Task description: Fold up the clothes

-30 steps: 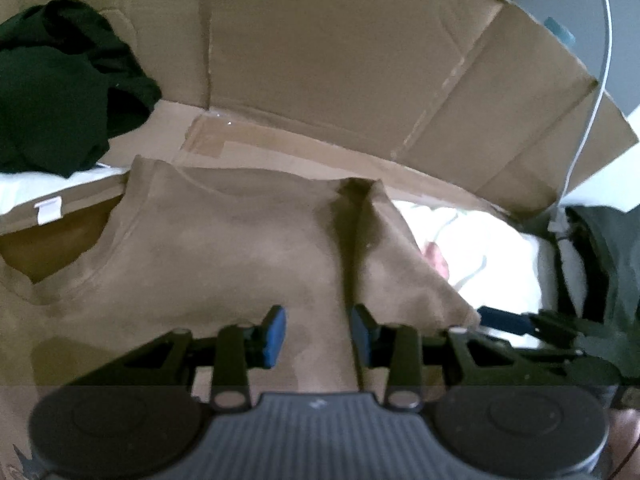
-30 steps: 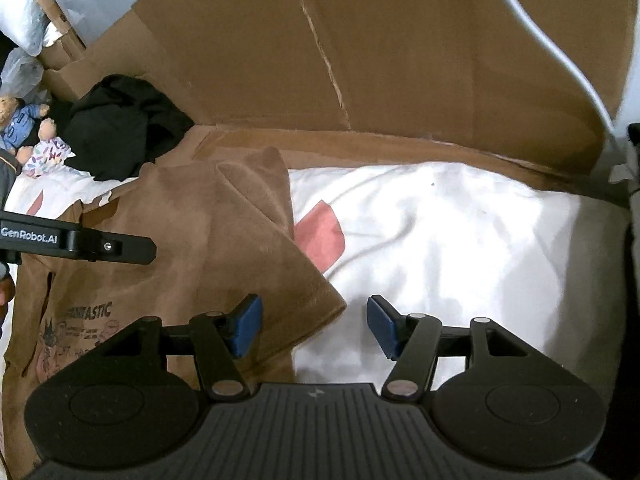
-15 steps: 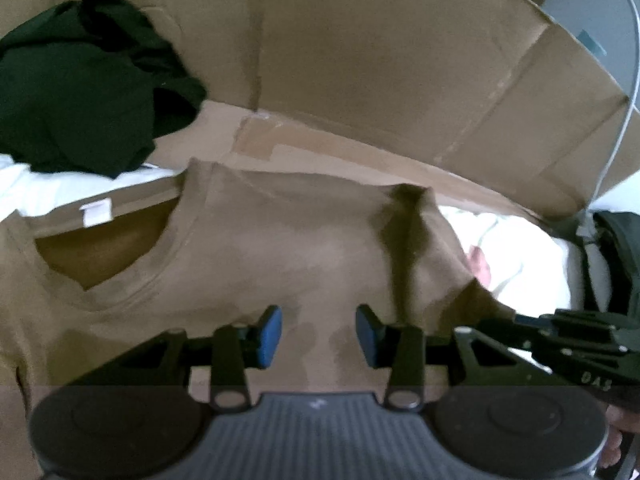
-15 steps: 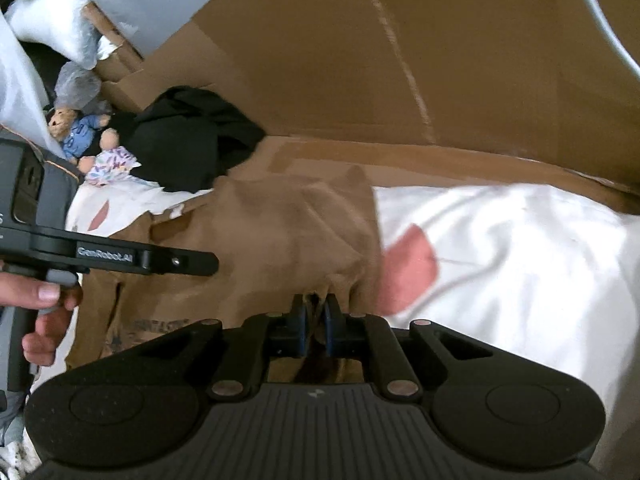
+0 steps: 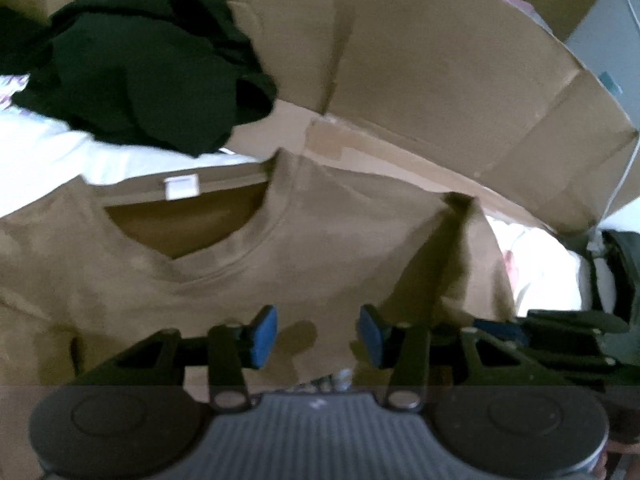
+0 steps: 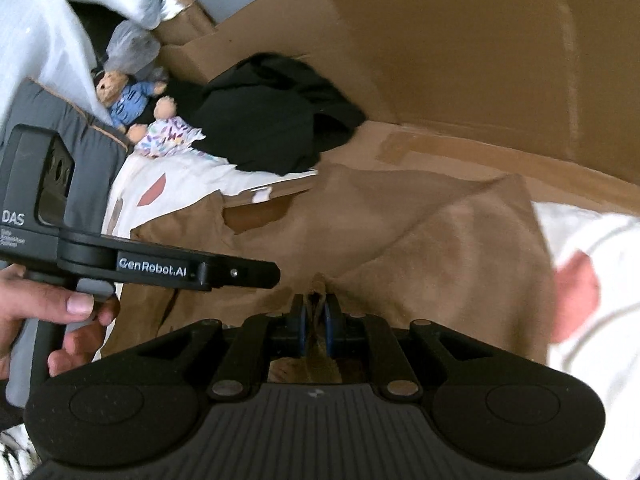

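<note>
brown t-shirt (image 5: 328,248) lies face up on the white sheet (image 5: 48,160) in front of the cardboard wall (image 5: 440,72), collar and neck tag toward the wall, body mostly flat. its right sleeve side is already lifted and doubled in over the chest, making a raised ridge (image 6: 460,240). right gripper (image 6: 315,322) is pinched on a bunched bit of that brown fabric, cloth visibly squeezed between the blue pads, jaws easing open a touch but the pads look to be on the cloth. left gripper (image 5: 317,336) hangs over the chest just below the collar, jaws about half apart and opening, nothing between them, only shirt lying underneath. hand (image 6: 60,320) holds the left tool's grip. progress, my read: early. first side fold is under way, not laid flat yet; other sleeve, the opposite side and the bottom-up fold all look undone. dark green garment (image 5: 136,68) heaped by the wall looks unfolded too, so plenty left. stuffed toys (image 6: 136,108) sit off to the side.
</note>
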{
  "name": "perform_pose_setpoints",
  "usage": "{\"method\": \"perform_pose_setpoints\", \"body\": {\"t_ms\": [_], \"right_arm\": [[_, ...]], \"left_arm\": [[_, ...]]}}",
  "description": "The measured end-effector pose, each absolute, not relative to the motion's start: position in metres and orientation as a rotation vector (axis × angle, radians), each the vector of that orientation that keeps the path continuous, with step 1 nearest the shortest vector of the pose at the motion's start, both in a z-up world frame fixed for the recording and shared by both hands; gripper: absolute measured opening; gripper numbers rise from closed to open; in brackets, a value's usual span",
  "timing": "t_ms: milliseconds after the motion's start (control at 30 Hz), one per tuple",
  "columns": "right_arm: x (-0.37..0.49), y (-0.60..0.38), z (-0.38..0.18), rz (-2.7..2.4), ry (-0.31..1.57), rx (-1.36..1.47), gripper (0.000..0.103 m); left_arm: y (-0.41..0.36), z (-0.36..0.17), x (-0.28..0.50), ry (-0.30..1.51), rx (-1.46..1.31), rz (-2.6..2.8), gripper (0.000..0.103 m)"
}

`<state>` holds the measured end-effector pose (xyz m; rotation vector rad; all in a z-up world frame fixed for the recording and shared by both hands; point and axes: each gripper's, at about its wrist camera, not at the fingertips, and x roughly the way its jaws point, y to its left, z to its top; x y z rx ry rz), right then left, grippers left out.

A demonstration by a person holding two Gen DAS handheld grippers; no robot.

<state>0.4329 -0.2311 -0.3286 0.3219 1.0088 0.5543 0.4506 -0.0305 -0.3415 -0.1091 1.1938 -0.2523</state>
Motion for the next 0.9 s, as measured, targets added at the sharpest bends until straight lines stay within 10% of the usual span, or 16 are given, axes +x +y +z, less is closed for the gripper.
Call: {"method": "perform_pose_setpoints", "body": {"t_ms": [167,900], "right_arm": [[0.438,-0.224,-0.331,0.554,1.025,0.385,0.069],[0.519,-0.309,-0.336,0.151,1.01,0.214,0.069]], "left_arm": [[-0.023,-0.347,0.451,1.202,-0.103,-0.26,0.057],[-0.068,-0.384,0.457,1.224,-0.084,-0.337,0.058]]}}
